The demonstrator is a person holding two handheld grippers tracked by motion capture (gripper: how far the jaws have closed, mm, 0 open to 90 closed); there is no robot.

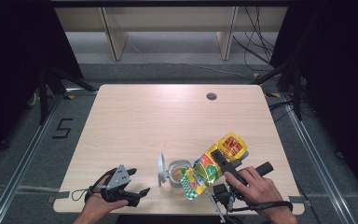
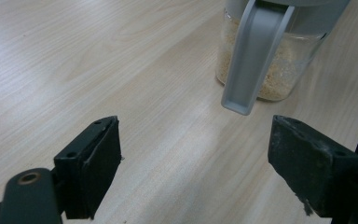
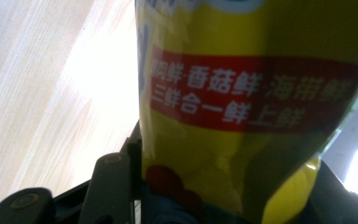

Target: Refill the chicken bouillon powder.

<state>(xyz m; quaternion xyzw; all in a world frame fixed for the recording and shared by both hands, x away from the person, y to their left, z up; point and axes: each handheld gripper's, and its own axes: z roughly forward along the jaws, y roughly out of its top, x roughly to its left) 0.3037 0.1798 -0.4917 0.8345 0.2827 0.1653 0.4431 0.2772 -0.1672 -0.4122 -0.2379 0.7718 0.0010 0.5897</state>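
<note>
Wood table (image 1: 135,116): right gripper (image 1: 219,161) clamps yellow pouch (image 1: 214,163), tilted over open glass jar (image 1: 178,173) at near edge. Left gripper (image 1: 137,192), near left of the jar, jaws apart, holding nothing.

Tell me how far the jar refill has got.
Done: the jar stands open, its lid flipped aside, with granules inside. In hand: the right gripper clamps the yellow bag, tilted over the jar. Left: finishing the pour and closing the lid; the left gripper waits open.
</note>
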